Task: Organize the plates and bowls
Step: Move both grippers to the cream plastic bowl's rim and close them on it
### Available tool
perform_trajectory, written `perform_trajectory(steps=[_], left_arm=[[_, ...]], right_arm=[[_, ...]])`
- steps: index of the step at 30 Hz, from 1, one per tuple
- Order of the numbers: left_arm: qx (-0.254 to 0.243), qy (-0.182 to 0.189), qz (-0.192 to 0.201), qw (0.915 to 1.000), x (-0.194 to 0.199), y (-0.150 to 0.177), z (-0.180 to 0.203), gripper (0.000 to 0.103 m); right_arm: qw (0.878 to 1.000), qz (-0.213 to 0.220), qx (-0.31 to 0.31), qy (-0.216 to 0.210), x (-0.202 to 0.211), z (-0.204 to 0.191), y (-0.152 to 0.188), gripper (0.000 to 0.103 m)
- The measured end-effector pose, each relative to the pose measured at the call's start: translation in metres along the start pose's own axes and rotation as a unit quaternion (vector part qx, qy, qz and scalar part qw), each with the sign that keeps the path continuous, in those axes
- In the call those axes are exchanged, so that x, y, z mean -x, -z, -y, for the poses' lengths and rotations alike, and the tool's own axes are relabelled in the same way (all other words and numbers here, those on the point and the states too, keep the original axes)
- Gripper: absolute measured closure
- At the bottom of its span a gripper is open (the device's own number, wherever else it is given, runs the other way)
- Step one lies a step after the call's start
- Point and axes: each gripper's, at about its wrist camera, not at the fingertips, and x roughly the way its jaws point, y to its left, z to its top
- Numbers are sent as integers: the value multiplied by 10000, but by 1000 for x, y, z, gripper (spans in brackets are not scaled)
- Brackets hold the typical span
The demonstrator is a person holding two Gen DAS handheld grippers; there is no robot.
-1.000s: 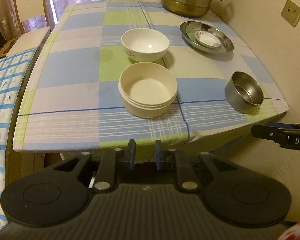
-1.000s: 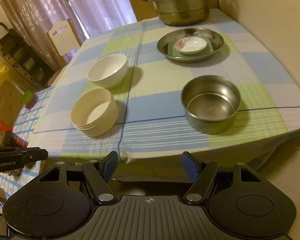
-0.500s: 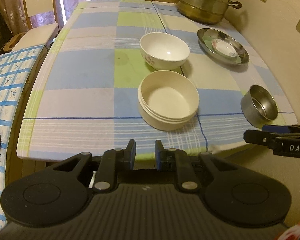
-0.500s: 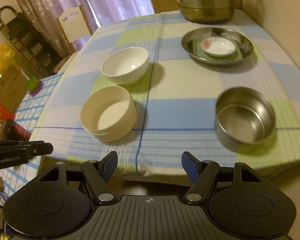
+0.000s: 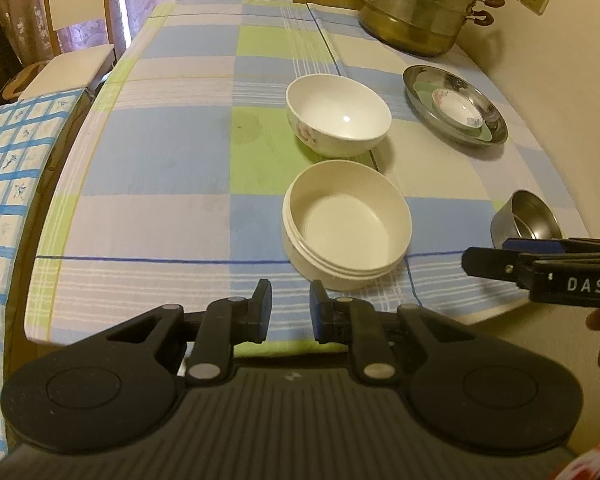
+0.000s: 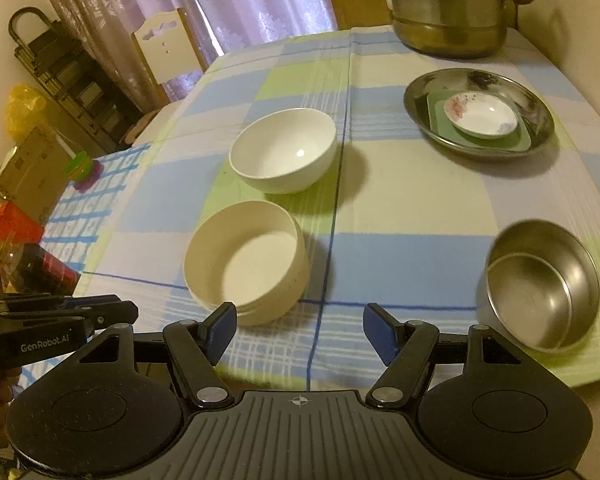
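A cream ridged bowl [image 5: 346, 230] [image 6: 246, 264] sits near the table's front edge. A white china bowl [image 5: 338, 114] [image 6: 284, 150] stands just behind it. A small steel bowl [image 5: 526, 216] [image 6: 540, 284] sits at the front right. A steel plate [image 5: 454, 104] [image 6: 478, 112] at the back right holds a green square plate and a small floral saucer [image 6: 480, 114]. My left gripper [image 5: 290, 312] is nearly shut and empty, just short of the cream bowl. My right gripper [image 6: 298, 330] is open and empty, between the cream bowl and the steel bowl.
A large steel steamer pot [image 5: 420, 8] [image 6: 448, 8] stands at the back of the checked tablecloth [image 5: 160, 152]. A wall runs along the right. A white chair [image 5: 72, 40] and a blue-checked surface [image 5: 4, 160] lie to the left.
Both grippers have moved forward and up over the table's front edge, towards the bowls. The bowls have not moved. Neither gripper has changed its opening.
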Motion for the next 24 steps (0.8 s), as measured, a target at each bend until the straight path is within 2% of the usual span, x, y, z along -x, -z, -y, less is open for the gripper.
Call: perform_trajectory(steps=[9,16,24], left_arm=[[160,230,46,9996,-21,-17,-5,86],[209,297,36,9993,-43,-31,-5,86],[290,149,-165,9993,-68,-39,-11,86]], right_arm=[[10000,80,-29,-4,-28,-7,-9,34],[9999,10,-18,126,-50,-8,-13,52],[9999,-68,-8,143,-68,-8,-17,64]])
